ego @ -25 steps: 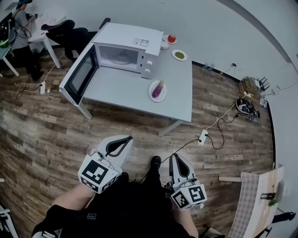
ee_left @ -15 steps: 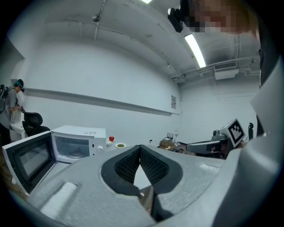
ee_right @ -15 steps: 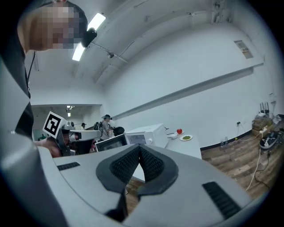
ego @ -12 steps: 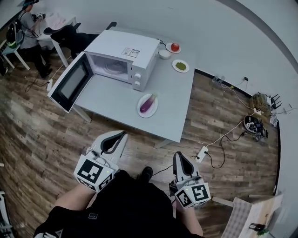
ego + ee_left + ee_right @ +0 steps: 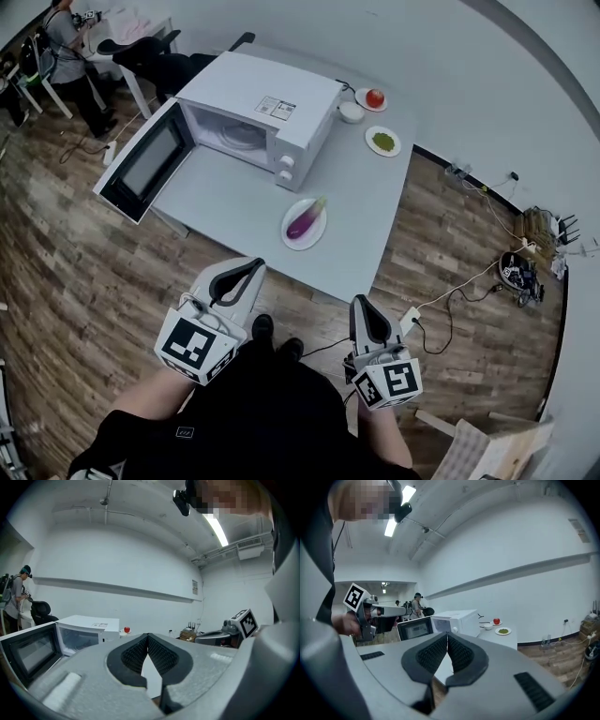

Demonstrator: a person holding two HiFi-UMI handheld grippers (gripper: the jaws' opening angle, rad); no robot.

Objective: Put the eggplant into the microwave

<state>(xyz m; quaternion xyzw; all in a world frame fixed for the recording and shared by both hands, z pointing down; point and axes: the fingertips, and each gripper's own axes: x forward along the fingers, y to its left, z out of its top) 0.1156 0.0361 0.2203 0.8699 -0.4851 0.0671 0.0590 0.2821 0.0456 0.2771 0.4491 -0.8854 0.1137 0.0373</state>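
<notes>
Both tools are empty. My left gripper (image 5: 253, 266) is clenched, the pads meet at the tip and there's nothing between them. My right gripper (image 5: 362, 303) is the same, jaws pressed together on nothing. I hold both low in front of my body, short of the table edge, pointing toward the microwave (image 5: 267, 98).

The microwave sits on the grey table (image 5: 225, 192). Its door (image 5: 141, 167) is swung wide open on its left side, and the cavity with the glass turntable shows.

The eggplant (image 5: 307, 220) is purple and lies on a white plate (image 5: 289, 232). The plate is on the table in front of the microwave's knob corner, on my side of the microwave and apart from it. That puts the eggplant between the microwave and my grippers, roughly ahead of the gap between the two tips. It is well apart from both and touches neither.

Right of the microwave, toward the wall, are a small white bowl (image 5: 351, 112), a tomato (image 5: 375, 97) on a saucer and a plate of something green (image 5: 382, 142). Beyond the microwave's door side a person (image 5: 70, 37) stands by a desk.
</notes>
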